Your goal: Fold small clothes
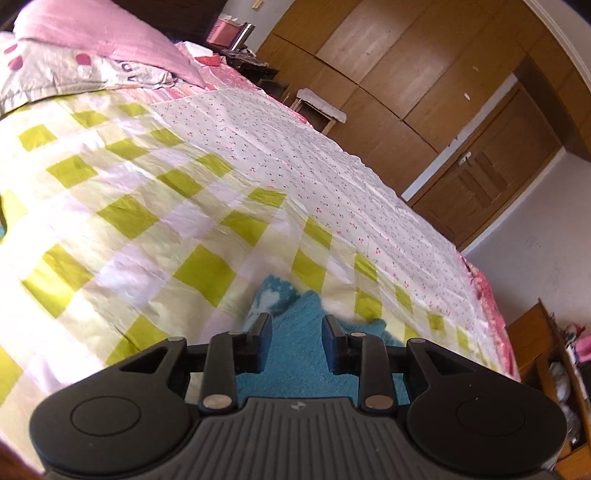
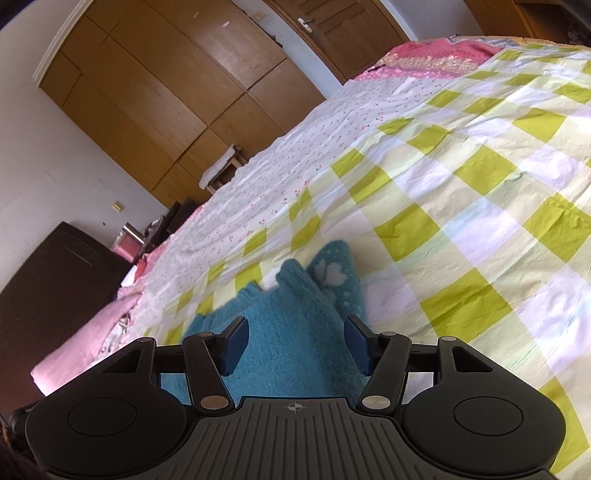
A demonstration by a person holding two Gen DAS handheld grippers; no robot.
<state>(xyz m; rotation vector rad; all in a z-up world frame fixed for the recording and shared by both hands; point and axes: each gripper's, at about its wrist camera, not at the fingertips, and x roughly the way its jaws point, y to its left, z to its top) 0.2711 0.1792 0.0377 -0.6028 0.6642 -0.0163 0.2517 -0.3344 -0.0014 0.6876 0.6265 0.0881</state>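
A fuzzy teal garment lies on a bed spread with a green-and-white checked sheet, and both tongs hang directly over it. In the left wrist view the left gripper has its jaws parted, teal fabric showing in the gap between them and running up toward 12 o'clock, where a pale patch marks the cloth; whether the pads touch the pile is hard to tell from this angle. In the right wrist view the right gripper is likewise released, its blue-faced pads standing apart with a raised fold of the same teal garment between them, and a flap bearing pale heart-like shapes and small dots lies at 1 o'clock from the jaws. A white sheet with tiny cherry print adjoins the checked one at 1 o'clock in the left view, and a pink pillow sits at 11 o'clock near the bed's head. A wooden wardrobe fills the wall at 10 o'clock in the right view, with a small stool below it beside the bed. The only marking on either tool is a small round emblem on the ribbed grey housing; no readable lettering appears on it.
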